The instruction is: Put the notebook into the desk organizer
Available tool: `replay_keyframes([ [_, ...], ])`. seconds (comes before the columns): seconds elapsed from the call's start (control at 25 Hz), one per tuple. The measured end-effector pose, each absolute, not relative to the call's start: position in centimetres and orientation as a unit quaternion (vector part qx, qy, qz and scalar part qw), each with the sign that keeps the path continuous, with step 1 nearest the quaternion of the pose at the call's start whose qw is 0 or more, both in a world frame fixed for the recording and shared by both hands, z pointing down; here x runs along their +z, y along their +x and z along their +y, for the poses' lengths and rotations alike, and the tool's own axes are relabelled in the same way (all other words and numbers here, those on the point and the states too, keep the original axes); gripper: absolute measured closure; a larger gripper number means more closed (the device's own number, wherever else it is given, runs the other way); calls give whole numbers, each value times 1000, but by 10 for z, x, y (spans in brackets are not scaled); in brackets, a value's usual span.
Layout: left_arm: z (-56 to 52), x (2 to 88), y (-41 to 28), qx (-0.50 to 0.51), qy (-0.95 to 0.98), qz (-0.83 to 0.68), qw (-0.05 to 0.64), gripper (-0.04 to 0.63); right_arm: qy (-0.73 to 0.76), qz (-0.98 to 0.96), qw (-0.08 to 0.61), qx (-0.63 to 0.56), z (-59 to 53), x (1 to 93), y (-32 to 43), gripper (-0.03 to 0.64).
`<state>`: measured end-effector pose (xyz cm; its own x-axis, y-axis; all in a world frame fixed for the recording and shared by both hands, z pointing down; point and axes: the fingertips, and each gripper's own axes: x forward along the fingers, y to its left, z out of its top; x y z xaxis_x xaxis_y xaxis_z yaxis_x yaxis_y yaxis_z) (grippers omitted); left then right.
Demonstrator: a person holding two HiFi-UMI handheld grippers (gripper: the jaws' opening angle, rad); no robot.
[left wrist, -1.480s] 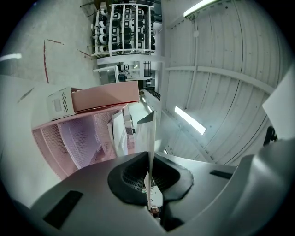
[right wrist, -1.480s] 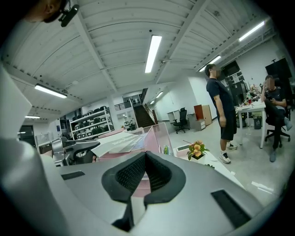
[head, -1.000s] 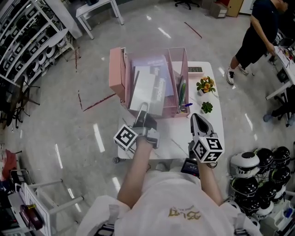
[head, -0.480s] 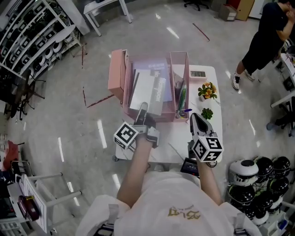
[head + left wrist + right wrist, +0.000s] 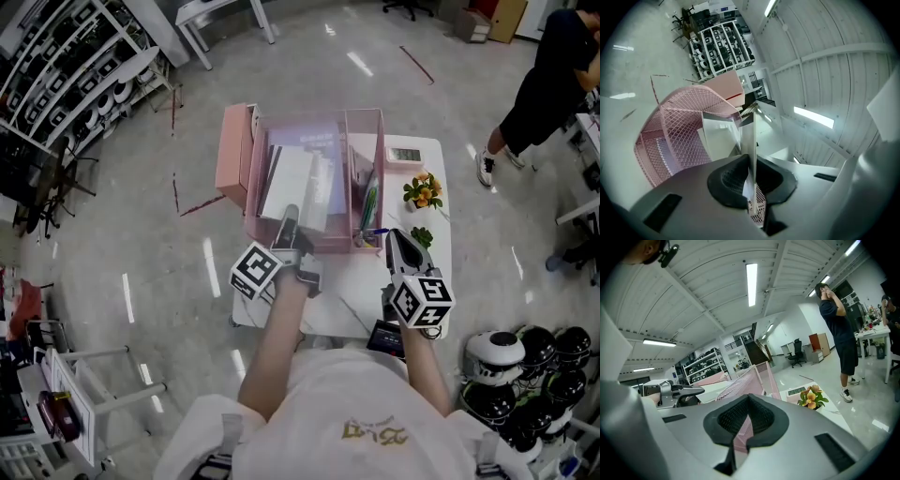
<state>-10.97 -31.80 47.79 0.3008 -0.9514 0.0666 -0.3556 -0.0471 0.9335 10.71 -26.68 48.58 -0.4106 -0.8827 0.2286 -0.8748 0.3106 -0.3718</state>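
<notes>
The left gripper (image 5: 290,218) clamps the near edge of the notebook (image 5: 288,186), which stands tilted inside the wide compartment of the pink organizer (image 5: 321,246). The right gripper (image 5: 398,240) hovers closed and empty near its right end.

Pink mesh desk organizer (image 5: 319,246), white notebook (image 5: 289,186), white table (image 5: 361,309), orange flowers (image 5: 422,190).

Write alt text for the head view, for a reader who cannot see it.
From above: the left tongs grip a white notebook inside a pink mesh desk organizer on a white table. The right tongs, shut and empty, hover beside it.
</notes>
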Motion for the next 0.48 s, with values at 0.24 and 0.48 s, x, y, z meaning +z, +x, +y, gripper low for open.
replay_keyframes([
  [0.24,-328,474,-105,-290,663,-515,460,566,-540,810,10,-229,-278,488,114,605],
  [0.48,-334,470,-98,-245,684,-525,444,541,-531,814,13,-234,-284,490,112,606],
])
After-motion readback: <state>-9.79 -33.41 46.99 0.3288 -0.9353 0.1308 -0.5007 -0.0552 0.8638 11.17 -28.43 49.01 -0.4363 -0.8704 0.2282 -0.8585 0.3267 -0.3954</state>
